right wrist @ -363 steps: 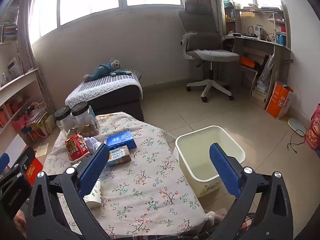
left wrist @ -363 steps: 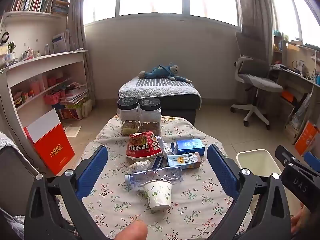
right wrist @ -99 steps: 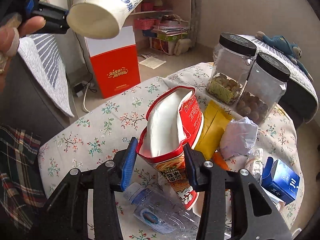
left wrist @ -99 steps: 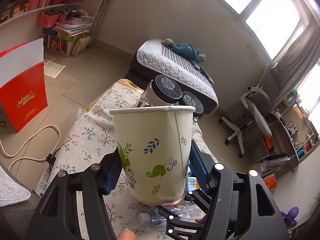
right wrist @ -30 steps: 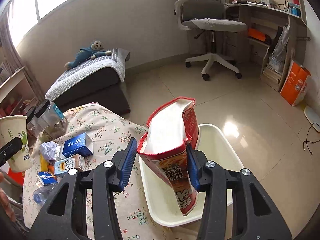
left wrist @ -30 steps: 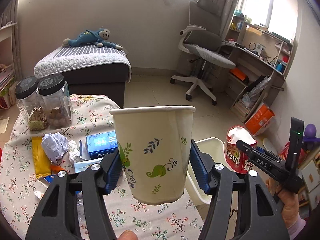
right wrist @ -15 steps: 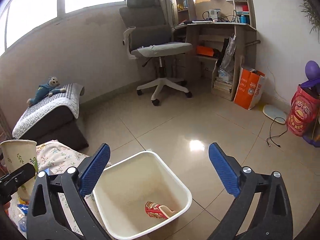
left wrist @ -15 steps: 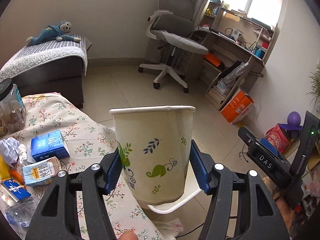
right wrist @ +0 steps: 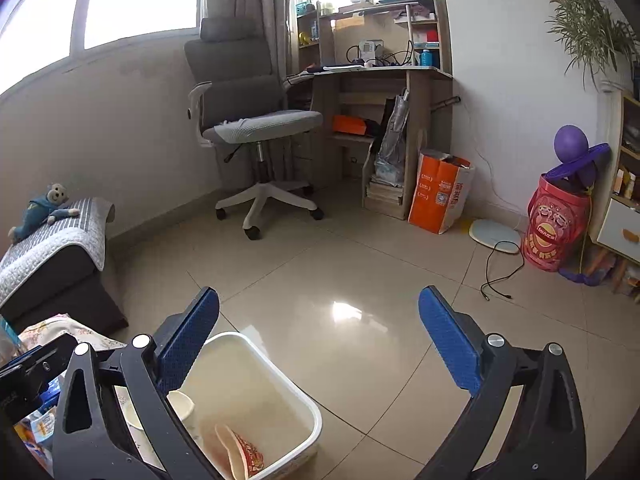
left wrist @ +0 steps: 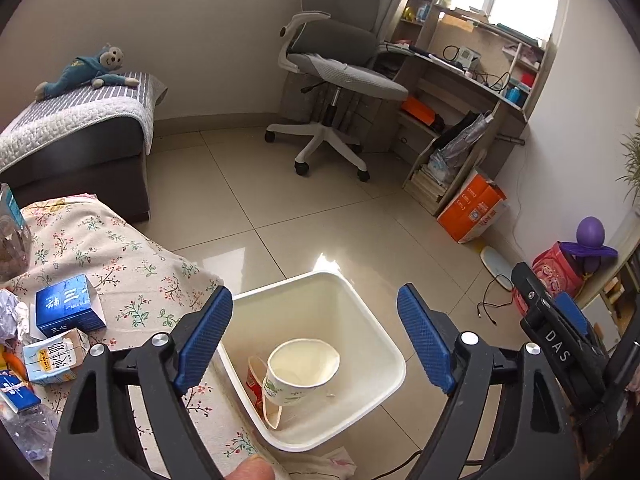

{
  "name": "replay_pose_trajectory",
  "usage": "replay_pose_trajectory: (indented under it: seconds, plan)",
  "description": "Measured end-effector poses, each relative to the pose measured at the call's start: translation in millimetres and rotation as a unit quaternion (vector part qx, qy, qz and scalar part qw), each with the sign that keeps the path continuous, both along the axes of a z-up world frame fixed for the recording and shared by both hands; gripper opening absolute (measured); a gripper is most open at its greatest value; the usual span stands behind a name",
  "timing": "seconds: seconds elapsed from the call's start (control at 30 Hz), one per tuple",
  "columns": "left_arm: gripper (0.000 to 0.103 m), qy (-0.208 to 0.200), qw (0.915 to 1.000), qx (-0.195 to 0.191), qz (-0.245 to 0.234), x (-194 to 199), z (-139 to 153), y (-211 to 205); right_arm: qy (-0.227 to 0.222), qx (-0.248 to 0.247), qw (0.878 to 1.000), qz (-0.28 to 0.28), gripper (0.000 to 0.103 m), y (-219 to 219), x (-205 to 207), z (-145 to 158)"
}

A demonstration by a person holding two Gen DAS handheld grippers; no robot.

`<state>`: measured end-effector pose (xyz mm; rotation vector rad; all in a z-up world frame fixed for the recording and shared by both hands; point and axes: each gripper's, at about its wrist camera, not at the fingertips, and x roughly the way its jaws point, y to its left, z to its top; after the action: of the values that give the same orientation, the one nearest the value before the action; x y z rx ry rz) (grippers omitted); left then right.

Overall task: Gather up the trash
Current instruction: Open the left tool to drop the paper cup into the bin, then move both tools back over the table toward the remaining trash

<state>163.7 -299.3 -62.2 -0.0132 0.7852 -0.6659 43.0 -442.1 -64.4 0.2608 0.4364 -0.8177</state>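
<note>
Left hand-held gripper [left wrist: 316,342]: its jaws are opening and nothing is between the two blue pads; it hangs over the bin.
Right hand-held gripper [right wrist: 320,340]: jaws spread wide, released, nothing between them; it is above the floor, just beside the far edge of the bin. In the left view its black body shows at the right edge.
Bin [left wrist: 384,344]: one white bin, square with round corners, standing on the floor and touching the edge of the surface.
Cup [left wrist: 300,372]: one paper cup with green leaf print, inside the bin, tilted with its mouth toward the camera.
Snack bag [right wrist: 240,452]: one red bag inside the bin, beside the cup and partly under it.
Surface [left wrist: 132,264]: covered with a flowered cloth; trash is still on it.
Boxes: three on the surface, one blue box [left wrist: 68,306], one pale carton [left wrist: 54,356] just beside it, one small blue box [left wrist: 16,390] at the left edge.
Bottle [left wrist: 28,428]: one clear plastic bottle, lying down, only partly in view.
Crumpled paper [left wrist: 10,318]: one white ball at the left edge.
Jar [left wrist: 12,232]: one clear jar, cut by the picture edge.
Thumb [left wrist: 250,468]: one fingertip at the lower edge of the left view.
Chair [right wrist: 256,128]: one grey office chair on the floor, well apart from the bin.
Toy [left wrist: 86,70]: one blue plush monkey lying on the bed.
</note>
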Motion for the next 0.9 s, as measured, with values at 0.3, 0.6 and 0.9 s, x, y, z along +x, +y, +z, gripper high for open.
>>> replay_pose_trajectory:
  seconds: [0.3, 0.6, 0.9]
  plan:
    - [0.096, -0.108, 0.9864, 0.033, 0.119, -12, 19, 38, -0.018, -0.003, 1.0, -0.004, 0.096, 30, 5, 6]
    - [0.096, -0.15, 0.9695, 0.061, 0.183, -17, 27, 82, -0.017, -0.018, 0.998, 0.056, 0.096, 78, 24, 10]
    - [0.096, -0.156, 0.9586, 0.078, 0.225, -16, 30, 134, -0.013, -0.032, 0.994, 0.104, 0.096, 121, 44, 15]
